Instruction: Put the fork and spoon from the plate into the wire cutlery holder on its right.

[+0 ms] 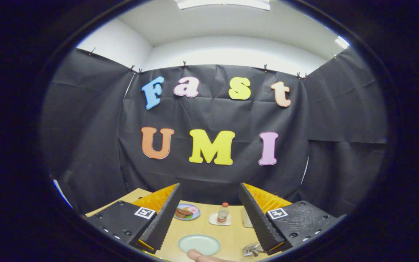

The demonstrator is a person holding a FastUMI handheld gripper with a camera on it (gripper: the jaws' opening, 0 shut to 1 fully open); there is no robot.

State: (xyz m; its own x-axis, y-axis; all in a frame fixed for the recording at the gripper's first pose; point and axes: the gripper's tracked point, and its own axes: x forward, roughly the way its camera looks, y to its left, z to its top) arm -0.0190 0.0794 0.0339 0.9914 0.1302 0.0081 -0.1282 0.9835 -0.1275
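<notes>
My gripper (209, 186) is open and held high above the wooden table (231, 233), with nothing between its black ribbed fingers (166, 214). Down between the fingers, near the table's front edge, lies a pale green plate (199, 243); its visible face looks plain. A person's fingertip (200, 255) touches the plate's near rim. To the right of the plate, partly behind my right finger, stands a shiny metal wire holder (252, 249).
Farther back on the table are a small plate with food (187, 211), a little bottle with a red cap (223, 213) on a white coaster, and a pale object (246, 220) half hidden by my right finger. Black cloth walls the booth.
</notes>
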